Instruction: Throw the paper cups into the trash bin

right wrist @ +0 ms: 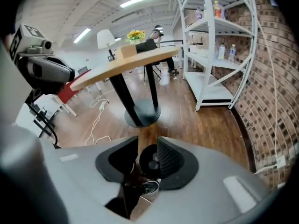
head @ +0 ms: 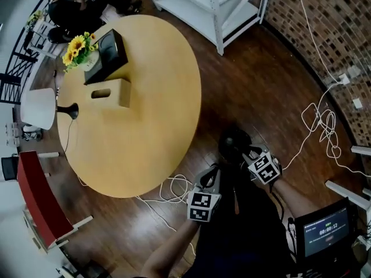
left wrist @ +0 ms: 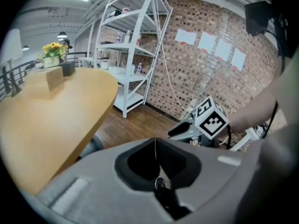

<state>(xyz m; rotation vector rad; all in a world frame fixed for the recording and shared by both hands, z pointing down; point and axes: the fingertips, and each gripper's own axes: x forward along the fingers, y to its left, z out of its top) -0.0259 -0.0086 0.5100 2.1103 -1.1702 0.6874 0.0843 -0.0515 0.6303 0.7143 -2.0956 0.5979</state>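
While both grippers hang off the near-right edge of the round wooden table (head: 133,126), the layout goes like this. Red bench (head: 32,198) left of the table, tight gap. Yellow sunflowers (head: 78,48) and a black box (head: 107,54) sit at the table's far-left rim. White cable loops (head: 174,191) lie on the floor at its near edge. Left gripper (left wrist: 155,146): jaws pressed together, nothing in them. Dark round object (head: 233,143) on the floor just right of the table, too dark to tell if it's the trash bin. Right gripper (right wrist: 147,146): jaws partly apart, clamping nothing, dark round shape in the gap. Open plank floor runs from the table to the brick wall (head: 324,33), with a long white cord (head: 324,126) trailing there. White metal shelf unit (head: 214,7) beyond the table's far-right edge, cut off.
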